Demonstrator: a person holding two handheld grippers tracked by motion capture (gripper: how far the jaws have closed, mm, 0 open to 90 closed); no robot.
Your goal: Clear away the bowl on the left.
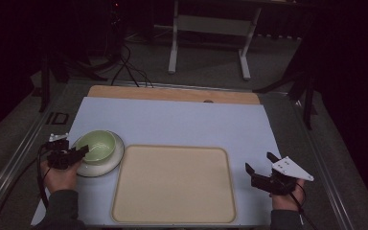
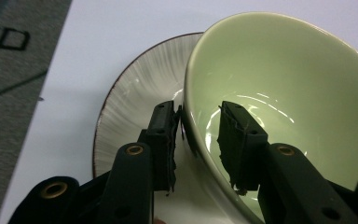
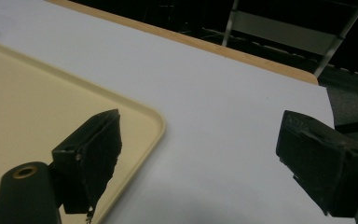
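High view: your left tongs (image 1: 82, 152) meet the pale green bowl (image 1: 97, 146), which sits on a white plate (image 1: 116, 155) at the bench's (image 1: 182, 122) left.

Left gripper view: the tongs (image 2: 200, 135), partly closed, straddle the glossy bowl's (image 2: 284, 74) rim; whether they press on it cannot be told.

Right gripper view: your right tongs (image 3: 205, 149) gape wide, empty, beside the beige tray (image 3: 37, 98).

High view: dim overall, the surroundings falling off to near black; the table (image 1: 172, 120) is evenly and softly lit from above, with faint shadows. Left gripper view: brighter, with curved glare streaks inside the bowl (image 2: 279, 93) and sheen on the plate (image 2: 135, 98); the near jaws are slightly soft. Right gripper view: jaws blurred, background dark.
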